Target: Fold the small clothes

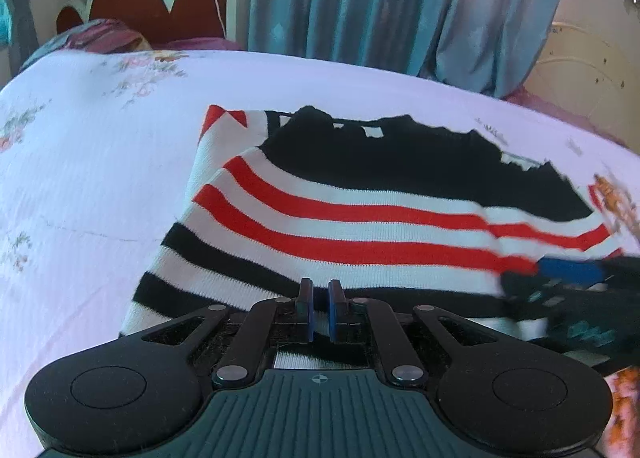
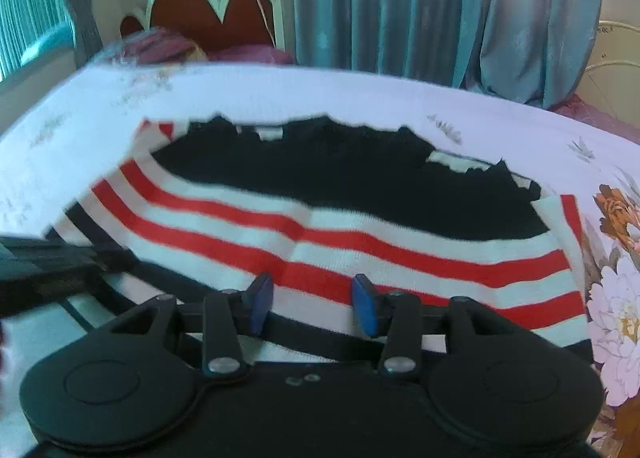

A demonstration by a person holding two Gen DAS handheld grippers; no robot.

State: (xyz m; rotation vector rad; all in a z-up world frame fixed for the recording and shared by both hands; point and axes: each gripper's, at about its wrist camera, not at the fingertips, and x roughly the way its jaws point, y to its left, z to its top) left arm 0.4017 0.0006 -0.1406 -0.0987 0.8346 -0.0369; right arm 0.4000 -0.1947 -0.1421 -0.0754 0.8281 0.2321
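The striped sweater (image 1: pixel 360 218) lies flat mid-bed (image 1: pixel 100 186), well in from its edges. The left gripper (image 1: pixel 319 308) is pinched on the near hem, probably anchoring it. The right gripper (image 2: pixel 313 304) hovers with jaws apart, holding nothing, likely seeking its own hold.

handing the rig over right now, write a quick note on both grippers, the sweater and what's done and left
Left gripper: jaws nearly shut, apparently pinching the near hem of the striped sweater.
Right gripper: jaws open, nothing between them, hovering over the same near hem.
Sweater lies on the floral bedsheet, one sleeve seemingly folded in, black part far from you.
Left: the remaining folds.
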